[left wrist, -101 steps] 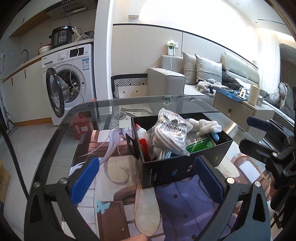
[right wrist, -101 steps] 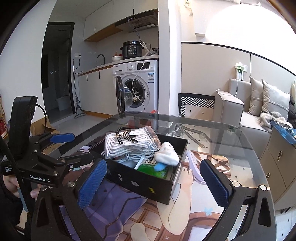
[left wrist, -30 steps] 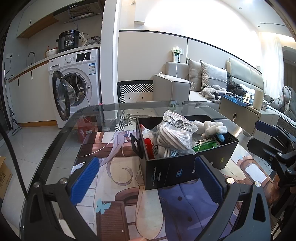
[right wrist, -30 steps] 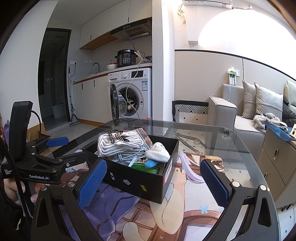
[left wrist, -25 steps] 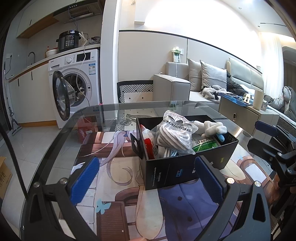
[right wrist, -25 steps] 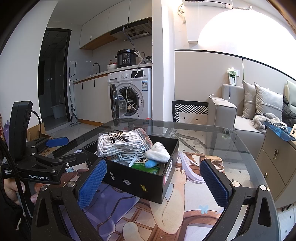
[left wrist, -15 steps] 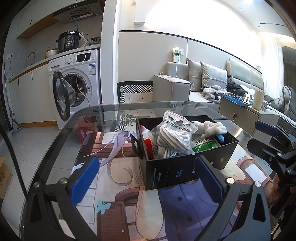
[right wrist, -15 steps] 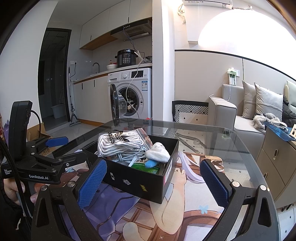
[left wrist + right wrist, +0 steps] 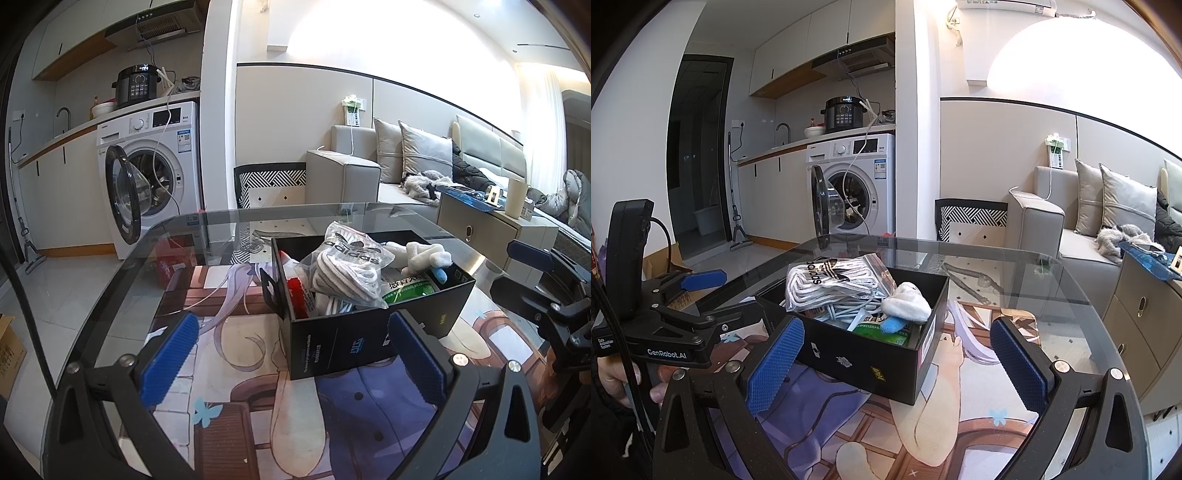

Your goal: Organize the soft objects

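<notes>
Left wrist view: the left tongs (image 9: 293,356) hung spread and empty before the black box (image 9: 373,332) on the table (image 9: 177,236). The bagged socks (image 9: 347,273) inside looked light, squashy, slippery; pinch the bag's bunched top.

Right wrist view: the right tongs (image 9: 897,363) gaped empty too, near a white plush (image 9: 907,302).

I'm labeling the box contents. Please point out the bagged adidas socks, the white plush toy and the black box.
bagged adidas socks (image 9: 831,282), right wrist view, on the logo face.
white plush toy (image 9: 907,304), right wrist view, its body.
black box (image 9: 332,345), left wrist view, near wall.
</notes>
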{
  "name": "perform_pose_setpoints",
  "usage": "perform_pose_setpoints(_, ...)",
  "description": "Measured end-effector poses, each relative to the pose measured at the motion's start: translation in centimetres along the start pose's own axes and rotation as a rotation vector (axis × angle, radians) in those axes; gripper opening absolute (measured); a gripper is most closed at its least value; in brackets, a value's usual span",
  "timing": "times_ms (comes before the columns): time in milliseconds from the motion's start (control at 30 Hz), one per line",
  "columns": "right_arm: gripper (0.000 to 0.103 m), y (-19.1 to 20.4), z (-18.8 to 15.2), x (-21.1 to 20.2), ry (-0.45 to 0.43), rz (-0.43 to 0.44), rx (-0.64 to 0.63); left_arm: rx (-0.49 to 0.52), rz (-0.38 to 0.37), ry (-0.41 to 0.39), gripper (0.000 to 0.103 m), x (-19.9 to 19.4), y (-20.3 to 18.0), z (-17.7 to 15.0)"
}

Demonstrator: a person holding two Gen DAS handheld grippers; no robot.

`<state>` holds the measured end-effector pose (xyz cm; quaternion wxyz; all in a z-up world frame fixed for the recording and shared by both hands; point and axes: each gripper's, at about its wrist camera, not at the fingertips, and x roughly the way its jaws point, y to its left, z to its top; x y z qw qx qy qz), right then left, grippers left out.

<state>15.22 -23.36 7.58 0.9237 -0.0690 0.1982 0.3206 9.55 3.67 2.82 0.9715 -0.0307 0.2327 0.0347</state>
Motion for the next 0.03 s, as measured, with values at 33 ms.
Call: perform_pose_setpoints(33, 0.103, -0.01, -0.01, 0.02, -0.001, 0.0, 0.001, 0.001, 0.003, -0.001, 0.103, -0.01, -0.01, 0.06)
